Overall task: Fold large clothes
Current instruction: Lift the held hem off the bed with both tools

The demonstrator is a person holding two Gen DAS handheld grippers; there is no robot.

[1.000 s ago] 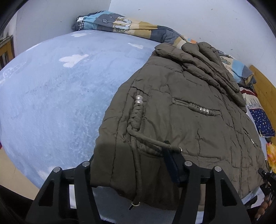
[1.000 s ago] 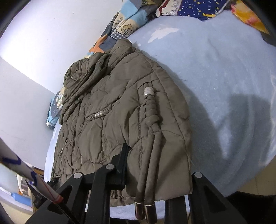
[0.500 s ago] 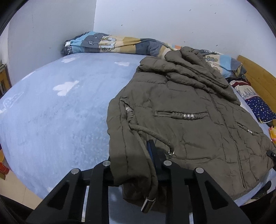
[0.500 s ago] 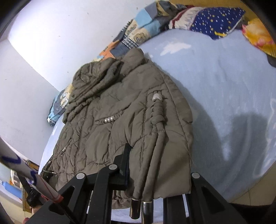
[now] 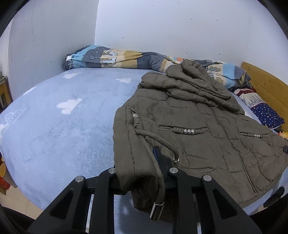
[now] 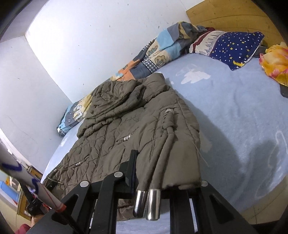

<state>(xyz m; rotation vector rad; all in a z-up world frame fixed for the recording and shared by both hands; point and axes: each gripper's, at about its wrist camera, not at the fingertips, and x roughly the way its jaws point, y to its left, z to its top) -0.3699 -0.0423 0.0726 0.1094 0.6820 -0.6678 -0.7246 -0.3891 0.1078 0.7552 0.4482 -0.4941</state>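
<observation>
An olive quilted jacket [image 5: 198, 126] lies on the light blue bed [image 5: 54, 129], hood toward the far wall. My left gripper [image 5: 138, 172] is shut on the jacket's near left hem corner, bunched between the fingers, with a metal-tipped drawcord [image 5: 157, 209] hanging below. In the right wrist view the jacket [image 6: 126, 136] stretches away to the left. My right gripper [image 6: 162, 178] is shut on the near right hem corner, and two metal-tipped drawcords [image 6: 146, 205] dangle over its frame.
A patchwork quilt [image 5: 126, 57] lies along the far wall. A star-print pillow [image 6: 235, 46] and an orange cloth [image 6: 275, 61] lie by the wooden headboard [image 6: 225, 16]. The bed's near edge drops to the floor [image 5: 10, 196]. A white pole [image 6: 27, 185] stands at the left.
Both grippers have lifted and drawn back with the hem held. The left hem has bunched up tighter between the left fingers. The views now look flatter across the bed.
</observation>
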